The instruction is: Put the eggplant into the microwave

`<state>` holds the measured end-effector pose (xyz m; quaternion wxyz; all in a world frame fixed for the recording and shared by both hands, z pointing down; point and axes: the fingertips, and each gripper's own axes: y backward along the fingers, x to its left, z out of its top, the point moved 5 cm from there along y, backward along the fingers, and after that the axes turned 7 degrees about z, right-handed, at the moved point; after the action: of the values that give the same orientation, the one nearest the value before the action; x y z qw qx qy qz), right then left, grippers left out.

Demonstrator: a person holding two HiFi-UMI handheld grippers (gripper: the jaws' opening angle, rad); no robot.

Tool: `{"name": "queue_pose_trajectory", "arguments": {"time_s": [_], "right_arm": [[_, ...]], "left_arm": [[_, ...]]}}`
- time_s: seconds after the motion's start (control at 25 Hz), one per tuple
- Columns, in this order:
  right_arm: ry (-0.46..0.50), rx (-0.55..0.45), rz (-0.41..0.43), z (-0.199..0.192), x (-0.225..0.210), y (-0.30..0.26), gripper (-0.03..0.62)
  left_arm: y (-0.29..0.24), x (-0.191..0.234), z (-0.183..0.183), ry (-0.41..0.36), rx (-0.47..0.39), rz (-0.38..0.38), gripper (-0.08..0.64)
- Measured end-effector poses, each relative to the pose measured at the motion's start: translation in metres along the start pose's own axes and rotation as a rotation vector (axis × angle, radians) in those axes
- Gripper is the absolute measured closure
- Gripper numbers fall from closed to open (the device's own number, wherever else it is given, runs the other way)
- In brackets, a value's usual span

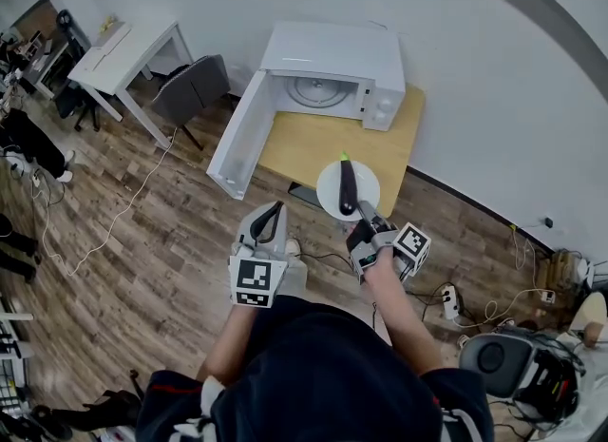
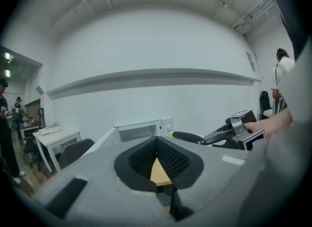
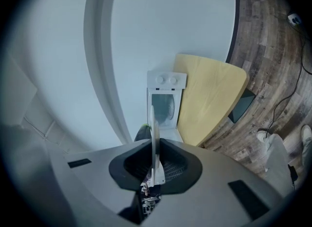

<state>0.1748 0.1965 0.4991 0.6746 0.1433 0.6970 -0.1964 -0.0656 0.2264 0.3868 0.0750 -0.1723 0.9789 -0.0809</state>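
The right hand-held gripper (image 1: 362, 212) pinched the rim of a round white plate (image 1: 328, 195), the glossy dark eggplant (image 1: 348, 186) lying just beyond; the left hand-held gripper (image 1: 276, 209) was closed, empty.

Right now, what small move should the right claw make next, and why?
Probably carry the plate forward, kept level, toward the microwave. The right claw is clamped on the plate's near rim, the eggplant lies loose on top, and the door stands wide open, so the way in looks free.

Jaws of left claw (image 2: 157, 139) together; beyond, eggplant (image 2: 187, 136) near open microwave (image 2: 139, 131).
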Motion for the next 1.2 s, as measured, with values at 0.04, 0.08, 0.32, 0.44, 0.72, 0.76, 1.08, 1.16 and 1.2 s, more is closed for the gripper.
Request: {"name": "queue_pose_trajectory", "arguments": {"time_s": [0.04,0.08,0.32,0.44,0.72,0.76,1.08,1.16,1.2], "right_arm": [[-0.001,0.001,-0.003,0.003,0.001,-0.01,0.563],[-0.001,0.002,-0.006,0.007,0.002,-0.021,0.563],[0.001,-0.003,-0.024,0.025,0.015,-0.089,0.563],[0.001,-0.004,-0.028,0.03,0.02,-0.119,0.563],[0.006,-0.012,-0.033,0.04,0.03,-0.19,0.563],[0.008,-0.014,-0.037,0.041,0.03,-0.197,0.563],[0.012,-0.032,-0.064,0.045,0.024,-0.232,0.563],[0.006,-0.042,-0.069,0.046,0.021,-0.236,0.563],[0.005,-0.047,-0.071,0.045,0.019,-0.237,0.563]], "left_arm": [[-0.01,0.005,0.001,0.002,0.001,-0.001,0.546],[-0.02,0.011,0.003,0.004,0.002,-0.003,0.546],[-0.084,0.049,0.02,0.009,0.0,-0.024,0.546],[-0.109,0.068,0.027,0.007,-0.006,-0.033,0.546],[-0.17,0.116,0.041,0.004,-0.03,-0.058,0.545],[-0.177,0.12,0.041,0.005,-0.031,-0.065,0.545],[-0.22,0.143,0.042,-0.008,-0.037,-0.133,0.546],[-0.226,0.144,0.039,-0.01,-0.031,-0.147,0.546],[-0.227,0.144,0.037,-0.01,-0.028,-0.154,0.545]]}}
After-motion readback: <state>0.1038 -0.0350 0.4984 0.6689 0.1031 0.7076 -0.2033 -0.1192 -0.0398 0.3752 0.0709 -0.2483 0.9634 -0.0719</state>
